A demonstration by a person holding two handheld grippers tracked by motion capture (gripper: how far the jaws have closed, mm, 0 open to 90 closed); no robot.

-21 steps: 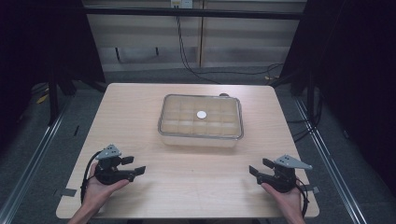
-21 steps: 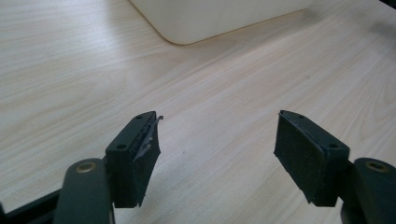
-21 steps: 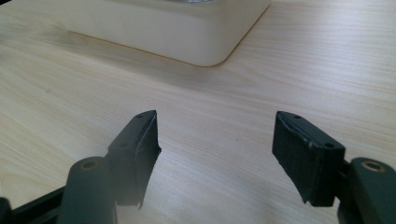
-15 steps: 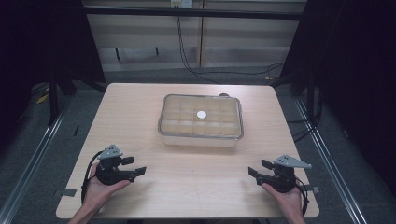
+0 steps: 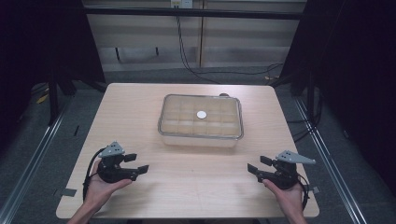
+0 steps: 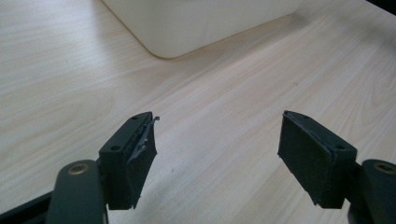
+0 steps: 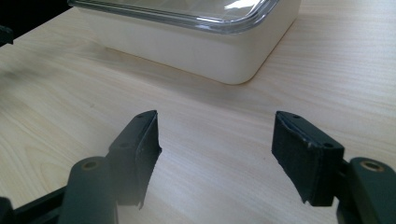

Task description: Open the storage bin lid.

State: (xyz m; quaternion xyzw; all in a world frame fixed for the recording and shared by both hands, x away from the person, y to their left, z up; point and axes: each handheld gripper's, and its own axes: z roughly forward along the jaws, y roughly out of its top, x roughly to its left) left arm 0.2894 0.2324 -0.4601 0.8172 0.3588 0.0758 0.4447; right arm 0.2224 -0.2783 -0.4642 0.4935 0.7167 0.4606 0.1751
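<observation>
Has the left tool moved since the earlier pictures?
No. The left tool sits at the same spot relative to the table's near edge and the lidded box.

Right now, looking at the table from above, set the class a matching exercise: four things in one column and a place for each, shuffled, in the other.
Things:
1. box
2. white disc
3. left tongs
4. right tongs

Places:
A. near right corner of the table
B. middle of the box lid
C. near left corner of the table
D. far middle of the table

Pairs: 1-D, 2-B, 3-C, 4-A
</observation>
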